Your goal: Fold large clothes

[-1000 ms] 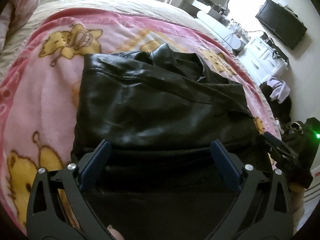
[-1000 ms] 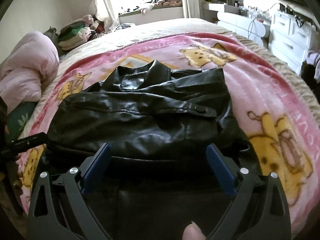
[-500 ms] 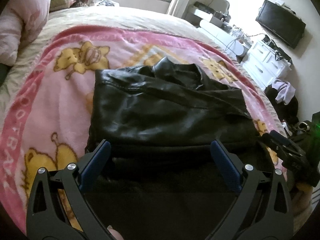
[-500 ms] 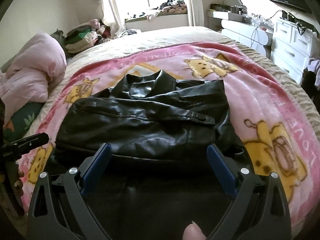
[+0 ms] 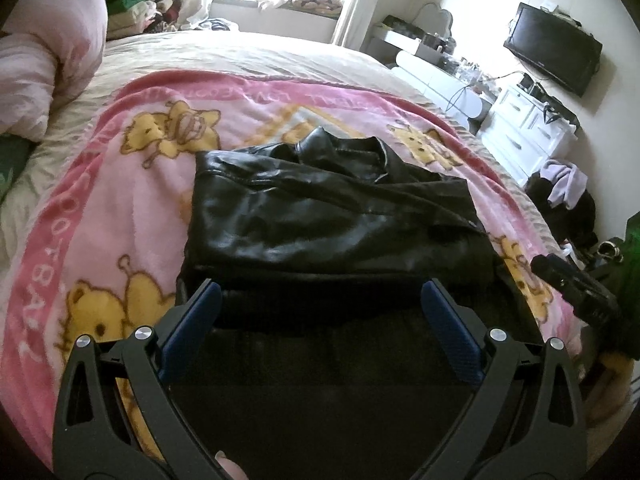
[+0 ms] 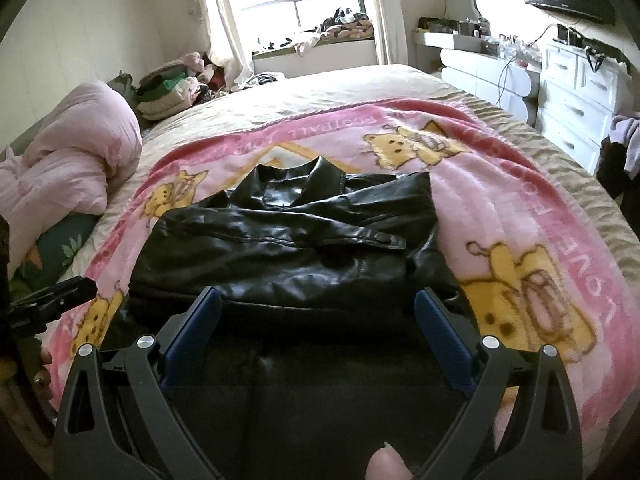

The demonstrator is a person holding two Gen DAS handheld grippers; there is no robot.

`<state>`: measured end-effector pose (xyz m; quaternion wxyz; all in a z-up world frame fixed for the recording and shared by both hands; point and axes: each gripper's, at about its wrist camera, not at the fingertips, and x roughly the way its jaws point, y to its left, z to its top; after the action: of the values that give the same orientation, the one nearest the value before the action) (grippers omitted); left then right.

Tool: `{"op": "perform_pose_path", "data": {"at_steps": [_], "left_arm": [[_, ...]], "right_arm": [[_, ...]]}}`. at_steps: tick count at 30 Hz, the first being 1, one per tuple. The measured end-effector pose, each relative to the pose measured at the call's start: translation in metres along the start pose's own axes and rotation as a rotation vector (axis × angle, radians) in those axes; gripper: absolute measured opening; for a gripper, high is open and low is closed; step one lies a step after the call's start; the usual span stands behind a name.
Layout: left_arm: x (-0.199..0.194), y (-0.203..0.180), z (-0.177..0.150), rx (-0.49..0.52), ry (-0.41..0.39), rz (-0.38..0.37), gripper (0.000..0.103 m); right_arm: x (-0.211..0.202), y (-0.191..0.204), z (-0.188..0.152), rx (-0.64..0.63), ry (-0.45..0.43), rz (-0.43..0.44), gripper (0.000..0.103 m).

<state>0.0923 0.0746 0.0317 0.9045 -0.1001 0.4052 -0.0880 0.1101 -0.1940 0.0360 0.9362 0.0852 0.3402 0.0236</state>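
Note:
A black leather jacket (image 5: 328, 216) (image 6: 288, 248) lies folded on the pink cartoon blanket (image 5: 104, 208) (image 6: 520, 216), collar toward the window, sleeves laid across its front. Its lower part stretches toward me, dark and in shadow. My left gripper (image 5: 320, 300) hangs open over that near part, nothing between its blue pads. The right gripper (image 6: 316, 304) is likewise open and empty above the jacket's near edge. Each gripper shows at the edge of the other's view: the right one (image 5: 572, 284), the left one (image 6: 52, 300).
A pink duvet (image 6: 68, 160) is bunched at the bed's left side, with stacked clothes (image 6: 168, 92) behind it. White drawers (image 6: 576, 96) and a wall television (image 5: 552, 48) stand to the right. Clothes hang by the bed's right side (image 5: 564, 188).
Both grippers have pulled back and risen from the jacket, so more of the bed and room shows. The jacket has not moved. Both stay open.

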Motion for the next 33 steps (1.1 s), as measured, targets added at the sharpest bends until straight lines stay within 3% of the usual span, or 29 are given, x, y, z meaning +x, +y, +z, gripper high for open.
{"op": "perform_pose_path", "data": {"at_steps": [14,33], "left_arm": [[-0.031,0.004,-0.026,-0.031,-0.009,0.04,0.094],[-0.039,0.048,-0.091,-0.134,0.085,0.127,0.094]], "right_arm": [[-0.038,-0.008,-0.013,-0.024,-0.024,-0.011,0.097],[-0.058,-0.013,-0.064,-0.13,0.079,0.024,0.098]]}}
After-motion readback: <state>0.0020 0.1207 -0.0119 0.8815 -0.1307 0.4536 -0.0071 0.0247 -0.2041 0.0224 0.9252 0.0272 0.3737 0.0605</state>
